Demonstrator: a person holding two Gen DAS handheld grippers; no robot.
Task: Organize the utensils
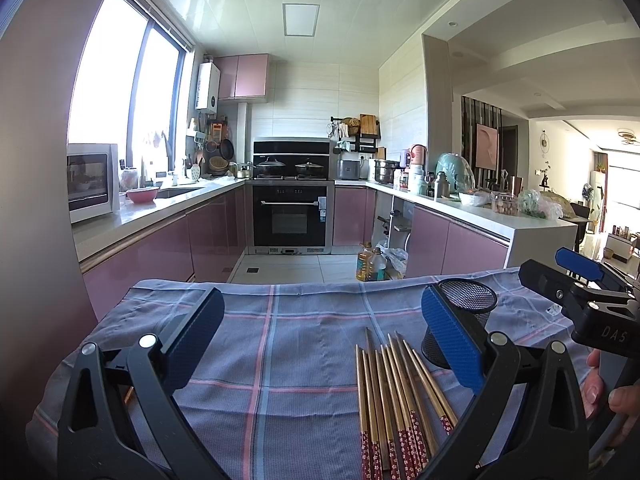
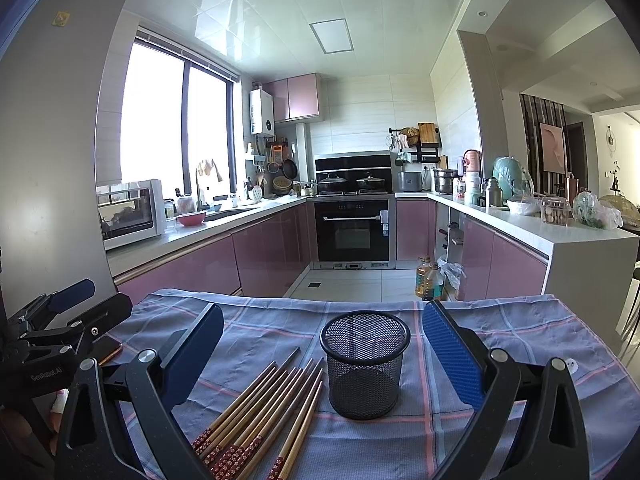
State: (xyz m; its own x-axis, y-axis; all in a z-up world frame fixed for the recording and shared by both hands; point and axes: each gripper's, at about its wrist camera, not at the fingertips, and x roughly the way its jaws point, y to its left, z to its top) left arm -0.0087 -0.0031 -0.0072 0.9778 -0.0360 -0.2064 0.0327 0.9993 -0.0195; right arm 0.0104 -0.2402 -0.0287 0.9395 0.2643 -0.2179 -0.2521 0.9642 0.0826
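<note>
The left tongs (image 1: 322,344) stand spread wide, their two flat blue-padded fingers (image 1: 452,340) far apart and pinching nothing, held above the desk (image 1: 256,320), which is covered by a grey-blue woven cloth crossed with pink and pale blue lines; the right tongs (image 2: 323,354) are likewise spread wide and empty, their ribbed blue pads (image 2: 454,356) facing inward on matte black arms with round silver pivots; the black round wire-mesh cup (image 2: 365,364) stands upright on the cloth, its wall a fine see-through mesh under a smooth solid rim, and in the right wrist view it sits between the two fingers of the right tongs without touching either; just left of the cup lies the bundle of slim golden-brown wooden chopsticks (image 2: 264,408), flat on the cloth and fanned slightly, their thin tips nearest the cup and their thick ends wrapped in dark red with small pale flowers; in the left wrist view the cup stands partly behind the right-side finger of the left tongs, whether touching it cannot be told, and the right tongs show to the right of the cup with a hand (image 1: 608,392) gripping the handle.
</note>
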